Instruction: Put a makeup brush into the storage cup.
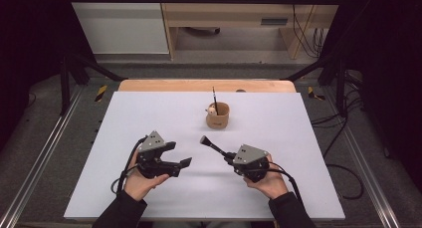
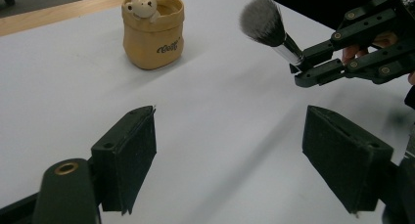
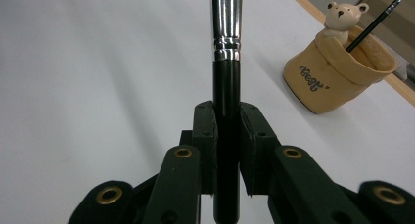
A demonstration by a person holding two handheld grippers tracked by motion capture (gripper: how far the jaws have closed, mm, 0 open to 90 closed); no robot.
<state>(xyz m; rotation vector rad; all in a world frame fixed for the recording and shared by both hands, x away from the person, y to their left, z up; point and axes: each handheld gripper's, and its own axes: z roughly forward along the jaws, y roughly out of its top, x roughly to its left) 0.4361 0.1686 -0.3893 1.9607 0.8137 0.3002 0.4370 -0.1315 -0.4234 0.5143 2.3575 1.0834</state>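
Note:
A makeup brush (image 1: 211,145) with a black handle, silver ferrule and grey bristle head (image 2: 262,21) is clamped by its handle (image 3: 226,101) in my right gripper (image 1: 230,157), which is shut on it; the head points up and left, above the table. A tan cup (image 1: 218,115) with a small bear figure (image 3: 342,14) on its rim stands at the far middle and holds a thin dark brush (image 1: 214,99). My left gripper (image 1: 179,156) sits at the front left, jaws wide open with nothing between the pads (image 2: 128,158).
The white tabletop (image 1: 149,113) has free room all around the cup. A wooden edge (image 1: 199,85) runs along its far side. Cables trail from both grippers toward the front edge. Metal frame rails flank the table.

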